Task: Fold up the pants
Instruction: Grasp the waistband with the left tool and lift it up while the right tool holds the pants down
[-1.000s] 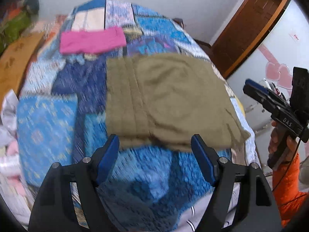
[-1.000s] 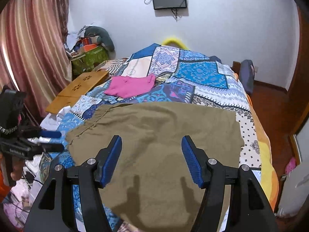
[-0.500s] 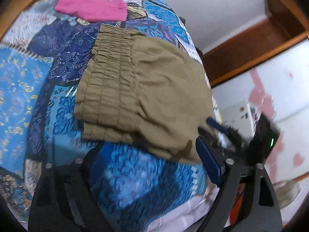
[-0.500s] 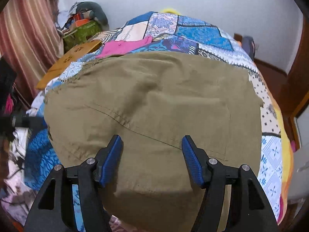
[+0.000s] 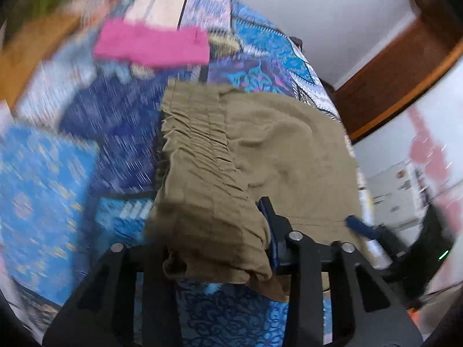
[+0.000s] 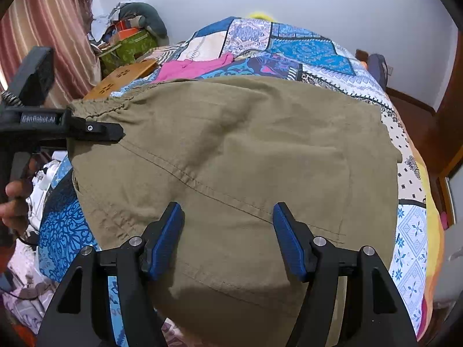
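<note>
Olive-green pants lie folded on a patchwork bedspread. In the left wrist view the elastic waistband runs toward me, and its near corner is bunched between the fingers of my left gripper, which is shut on it. That gripper also shows in the right wrist view, gripping the waistband corner at the left. My right gripper is open, its blue pads hovering over the near part of the pants without holding cloth. It also shows in the left wrist view at the right edge.
A folded pink garment lies further up the bed. A wooden lap tray and piled clutter sit at the left, by a striped curtain. A wooden door frame stands at the right.
My left gripper moved in and closed on the waistband corner, bunching the cloth. My right gripper stayed open and drew back a little from the pants.
</note>
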A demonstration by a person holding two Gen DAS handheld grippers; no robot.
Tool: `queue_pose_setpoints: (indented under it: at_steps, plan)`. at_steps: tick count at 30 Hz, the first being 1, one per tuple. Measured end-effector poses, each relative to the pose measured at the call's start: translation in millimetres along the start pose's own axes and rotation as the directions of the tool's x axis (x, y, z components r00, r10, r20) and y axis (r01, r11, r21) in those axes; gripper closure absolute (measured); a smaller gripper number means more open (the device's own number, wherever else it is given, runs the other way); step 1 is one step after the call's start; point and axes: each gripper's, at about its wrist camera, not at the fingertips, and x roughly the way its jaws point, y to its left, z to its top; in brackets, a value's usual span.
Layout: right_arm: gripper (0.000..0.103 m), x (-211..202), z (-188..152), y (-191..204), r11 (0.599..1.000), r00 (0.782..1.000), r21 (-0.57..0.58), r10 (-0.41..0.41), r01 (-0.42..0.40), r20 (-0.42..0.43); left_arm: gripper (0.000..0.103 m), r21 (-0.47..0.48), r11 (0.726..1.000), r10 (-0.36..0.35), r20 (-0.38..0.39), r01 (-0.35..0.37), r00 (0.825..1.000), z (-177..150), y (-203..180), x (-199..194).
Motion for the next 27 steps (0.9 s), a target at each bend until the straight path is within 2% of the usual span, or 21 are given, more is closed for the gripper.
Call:
queue_pose_setpoints:
  at_steps: [3, 5, 8, 11, 14, 17, 19, 23, 27]
  plan:
    - [0.041, -5, 11, -3, 0.998, 0.999, 0.050, 0.039, -0.040, 0.014, 0.069, 0.124, 0.983, 0.122, 0.101, -0.134, 0.987, -6, -20, -17]
    - [0.041, -7, 21, -1, 0.997, 0.998, 0.066, 0.044, -0.047, 0.036, 0.069, 0.192, 0.958, 0.183, 0.165, -0.213, 0.969, -15, -32, -30]
    - [0.041, -2, 36, 13, 0.996, 0.997, 0.052, 0.063, -0.066, 0.048, 0.069, 0.272, 0.916, 0.239, 0.225, -0.297, 0.945, -26, -44, -38]
    - [0.041, 15, 44, 39, 0.996, 0.996, -0.024, 0.090, -0.090, -0.007, 0.069, 0.328, 0.878, 0.268, 0.268, -0.349, 0.925, -35, -52, -48]
    - [0.042, 35, 40, 60, 0.990, 0.990, -0.078, 0.113, -0.119, -0.079, 0.070, 0.361, 0.859, 0.269, 0.286, -0.364, 0.920, -38, -57, -55]
    - [0.041, 32, 38, 61, 0.989, 0.989, -0.068, 0.127, -0.132, -0.069, 0.070, 0.378, 0.845, 0.275, 0.301, -0.379, 0.913, -37, -62, -59]
    - [0.041, 23, 36, 52, 0.990, 0.990, -0.038, 0.133, -0.135, -0.051, 0.070, 0.377, 0.848, 0.265, 0.304, -0.371, 0.915, -31, -66, -61]
    - [0.041, -7, 21, 26, 0.995, 0.995, -0.003, 0.095, -0.095, 0.005, 0.071, 0.380, 0.859, 0.231, 0.310, -0.343, 0.922, -22, -80, -66]
    - [0.041, -33, -2, -13, 0.998, 0.999, 0.059, 0.010, -0.013, 0.036, 0.073, 0.398, 0.863, 0.188, 0.320, -0.312, 0.929, -14, -102, -71]
